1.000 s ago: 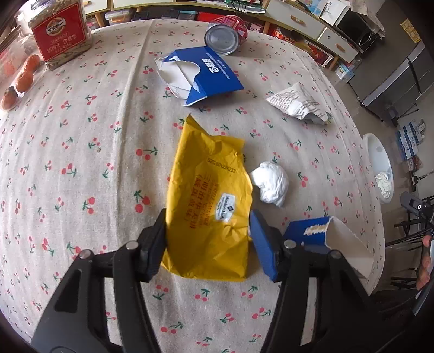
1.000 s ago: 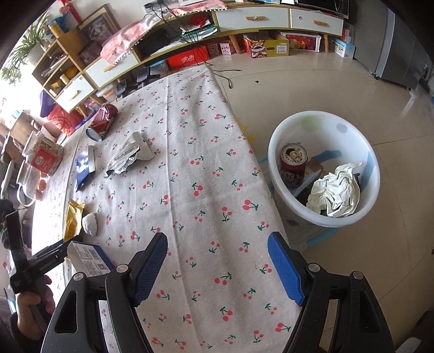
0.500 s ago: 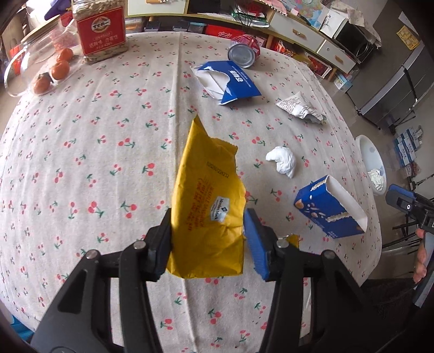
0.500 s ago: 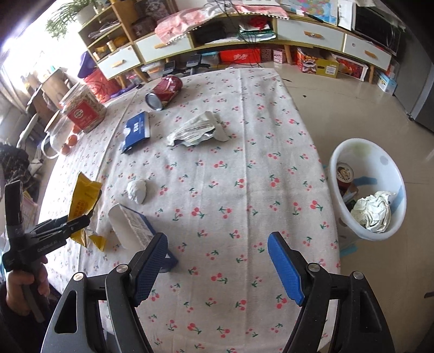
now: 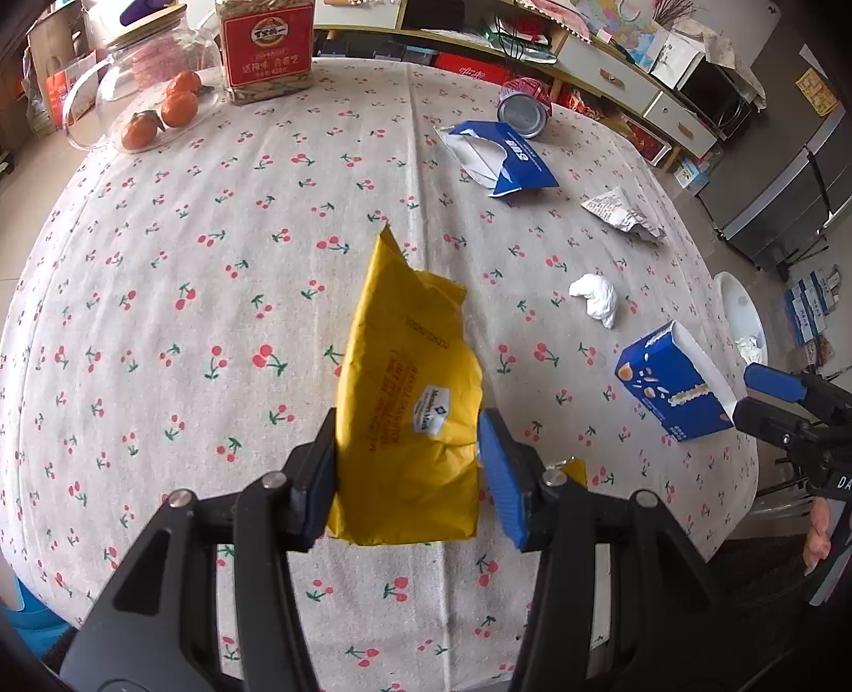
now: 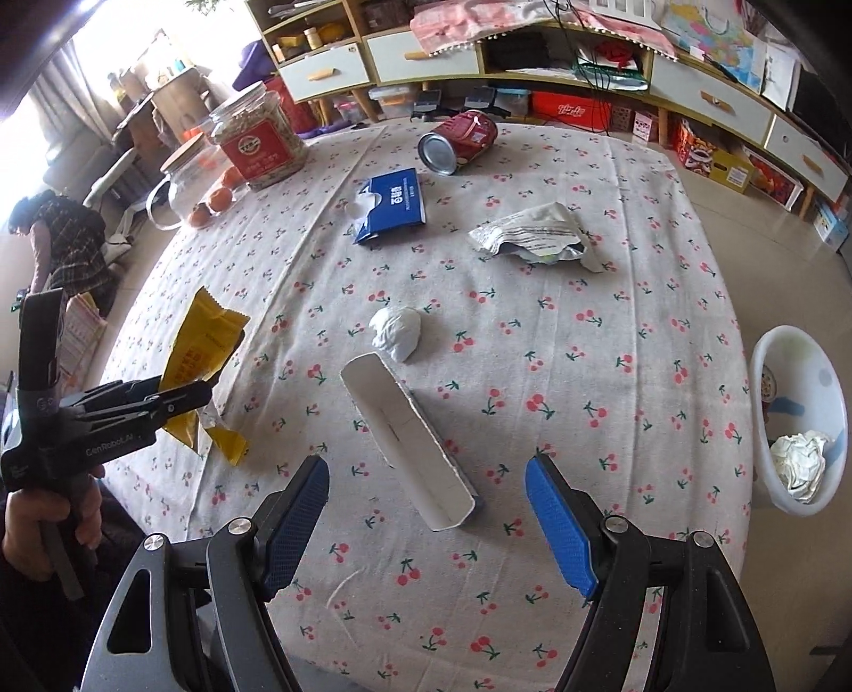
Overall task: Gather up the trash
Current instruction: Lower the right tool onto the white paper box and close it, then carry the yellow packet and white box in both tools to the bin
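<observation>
My left gripper (image 5: 407, 436) is shut on a yellow snack bag (image 5: 410, 383), which hangs clear of the cherry-print tablecloth (image 5: 213, 319); the right wrist view shows the bag (image 6: 202, 346) lifted at the left. My right gripper (image 6: 426, 468) stands open just above and in front of an empty blue box (image 6: 410, 442) lying on its side. Farther back lie a crumpled white tissue (image 6: 396, 332), a silver wrapper (image 6: 538, 237), a flattened blue carton (image 6: 394, 205) and a tipped red can (image 6: 460, 138). A torn yellow scrap (image 6: 229, 442) lies under the lifted bag.
A white bin (image 6: 820, 479) with crumpled paper and a can stands on the floor off the table's right edge. A red-labelled jar (image 5: 266, 48) and a glass jar of oranges (image 5: 154, 106) stand at the far left corner. A person (image 6: 58, 239) crouches beyond the table.
The left gripper closed on the yellow bag and lifted it off the cloth. The right gripper swung from beside the bin to over the table, up to the blue box.
</observation>
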`<action>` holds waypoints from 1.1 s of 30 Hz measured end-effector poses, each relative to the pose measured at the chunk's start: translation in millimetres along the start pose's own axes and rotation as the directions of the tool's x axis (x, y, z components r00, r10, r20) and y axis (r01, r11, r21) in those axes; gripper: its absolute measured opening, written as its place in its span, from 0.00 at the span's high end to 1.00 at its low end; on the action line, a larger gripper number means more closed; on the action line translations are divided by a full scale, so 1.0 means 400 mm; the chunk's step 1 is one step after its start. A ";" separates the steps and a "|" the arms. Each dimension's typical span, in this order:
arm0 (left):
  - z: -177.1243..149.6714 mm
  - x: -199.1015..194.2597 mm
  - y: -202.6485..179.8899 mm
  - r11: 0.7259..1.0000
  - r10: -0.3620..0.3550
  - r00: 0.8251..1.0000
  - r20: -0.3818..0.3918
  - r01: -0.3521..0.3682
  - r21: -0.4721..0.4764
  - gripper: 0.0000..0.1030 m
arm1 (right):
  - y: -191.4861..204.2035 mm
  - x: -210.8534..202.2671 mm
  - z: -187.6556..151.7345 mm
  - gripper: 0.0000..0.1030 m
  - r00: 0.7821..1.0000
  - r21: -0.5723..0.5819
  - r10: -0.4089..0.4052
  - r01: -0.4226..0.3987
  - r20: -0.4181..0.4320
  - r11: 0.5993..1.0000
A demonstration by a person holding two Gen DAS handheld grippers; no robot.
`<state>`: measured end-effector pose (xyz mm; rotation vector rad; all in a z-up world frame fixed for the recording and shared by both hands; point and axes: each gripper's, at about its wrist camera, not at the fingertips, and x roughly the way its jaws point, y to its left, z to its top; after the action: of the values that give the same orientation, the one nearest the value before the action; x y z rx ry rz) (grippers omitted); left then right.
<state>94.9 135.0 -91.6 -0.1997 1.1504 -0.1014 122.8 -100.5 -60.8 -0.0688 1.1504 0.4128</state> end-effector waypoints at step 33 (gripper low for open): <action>0.027 -0.004 -0.086 0.998 -0.048 0.999 0.012 0.048 0.032 0.50 | -0.022 0.046 0.015 0.78 0.999 -0.004 -0.034 0.034 -0.017 0.999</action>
<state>104.7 102.7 -78.9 -0.1992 1.1312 -0.1606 137.3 -101.7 -76.1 -0.0951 1.1636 0.3851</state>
